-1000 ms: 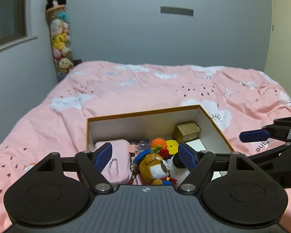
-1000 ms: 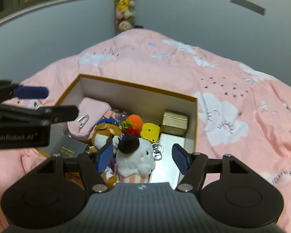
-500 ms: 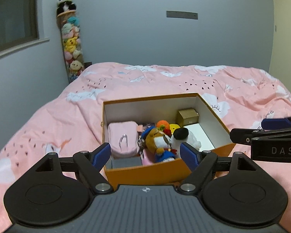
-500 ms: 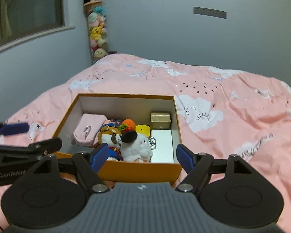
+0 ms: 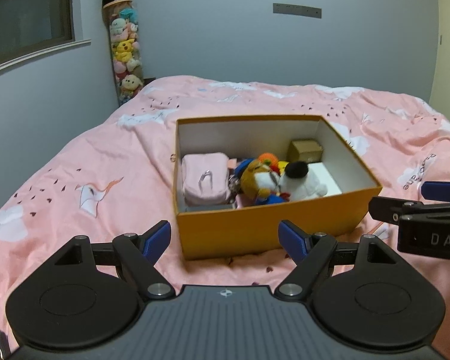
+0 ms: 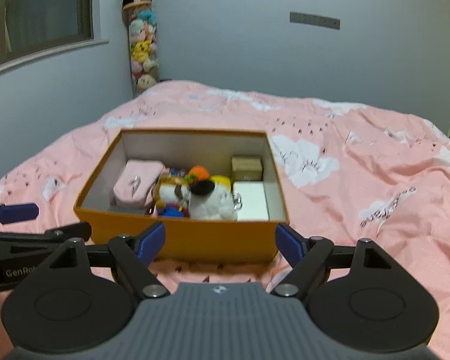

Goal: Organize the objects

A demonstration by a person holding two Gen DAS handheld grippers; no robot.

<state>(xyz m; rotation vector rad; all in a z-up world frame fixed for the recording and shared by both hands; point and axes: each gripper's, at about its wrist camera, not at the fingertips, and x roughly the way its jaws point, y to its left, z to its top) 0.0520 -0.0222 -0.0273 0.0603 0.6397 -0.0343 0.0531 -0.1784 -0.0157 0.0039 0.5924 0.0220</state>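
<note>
Two grippers before an orange box (image 5: 267,225) on a pink bedspread (image 5: 105,180).
Left gripper (image 5: 225,237) spread, empty; right gripper (image 6: 220,238) just widening, empty.

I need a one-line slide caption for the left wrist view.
Open left gripper before an orange box of plush toys and a pink pouch on a pink bed.

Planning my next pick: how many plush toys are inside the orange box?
2: a brown plush mid-box and a white plush touching its right side. Smaller ones may be hidden beneath.
</note>
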